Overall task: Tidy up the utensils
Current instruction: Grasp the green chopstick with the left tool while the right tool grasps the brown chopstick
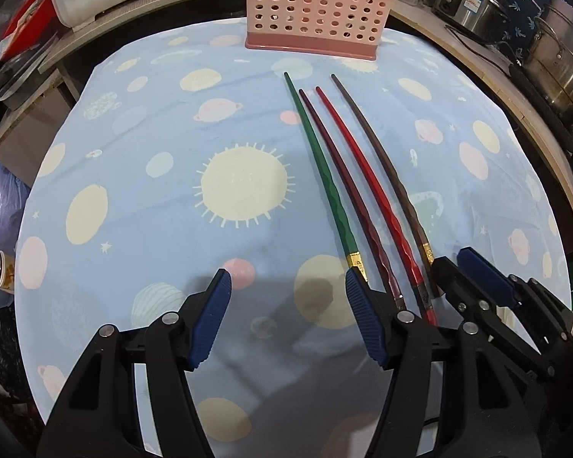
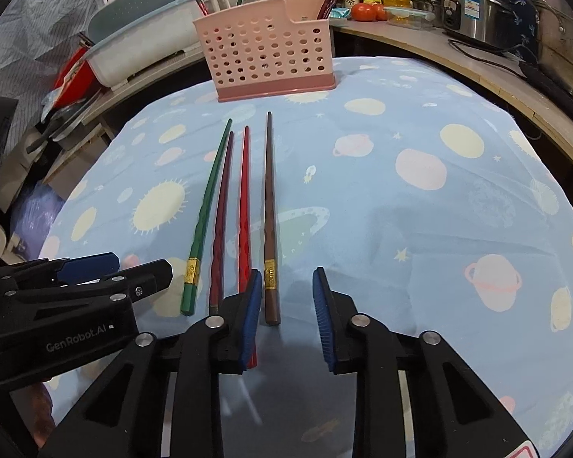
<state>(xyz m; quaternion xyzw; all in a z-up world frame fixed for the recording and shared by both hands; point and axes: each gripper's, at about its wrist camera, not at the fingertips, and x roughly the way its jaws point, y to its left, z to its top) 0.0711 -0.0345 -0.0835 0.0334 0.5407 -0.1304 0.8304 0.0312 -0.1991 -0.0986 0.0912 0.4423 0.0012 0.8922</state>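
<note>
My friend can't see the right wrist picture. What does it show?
Four chopsticks, green, maroon, red and brown, lie side by side on a planet-print cloth. The open right gripper is around the brown one's end; a pink basket stands behind.

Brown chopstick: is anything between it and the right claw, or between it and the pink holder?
Nothing visible. The brown chopstick lies on the cloth with its near end between the open right claw fingers. Bare cloth runs to the pink holder.
</note>
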